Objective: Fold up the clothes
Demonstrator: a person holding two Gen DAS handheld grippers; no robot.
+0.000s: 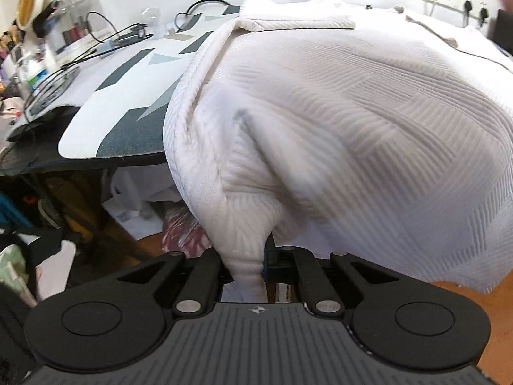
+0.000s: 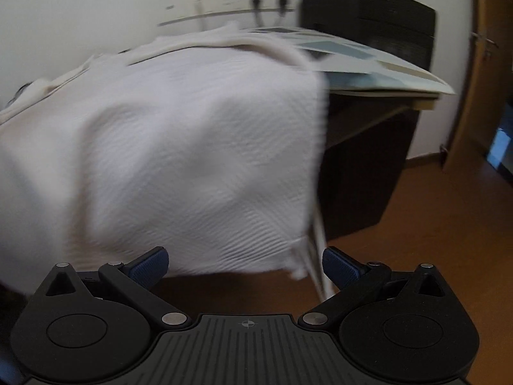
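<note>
Garment: a white ribbed top (image 1: 336,106) is draped over the near edge of the table (image 1: 105,118); its upper part lies on the tabletop, its lower part hangs toward the floor; a sleeve or cuff is seen folded across the top at the far edge.
Left gripper (image 1: 245,266): clenched on a bunched corner of the hanging cloth; the fabric is drawn into a narrow neck between the fingers, just below table level.
Right gripper (image 2: 245,266): spread wide, with nothing between its blue pads (image 2: 150,268); the hanging hem is seen just ahead of and above them, not touched.
Deciding relation: the free lower right corner (image 2: 296,260) of the garment lies forward of the right gripper, toward its right finger; the hem runs across both views, left to right, so the long axis of the hanging edge is crosswise to both claws.
Nearer hand: the left is already on the cloth; the right is the one nearest the loose corner.
Stage: a fold is judged to be under way; how many folds are already made cannot be told.
Blur: the right view is smeared, so fine detail of the hem is uncertain.
</note>
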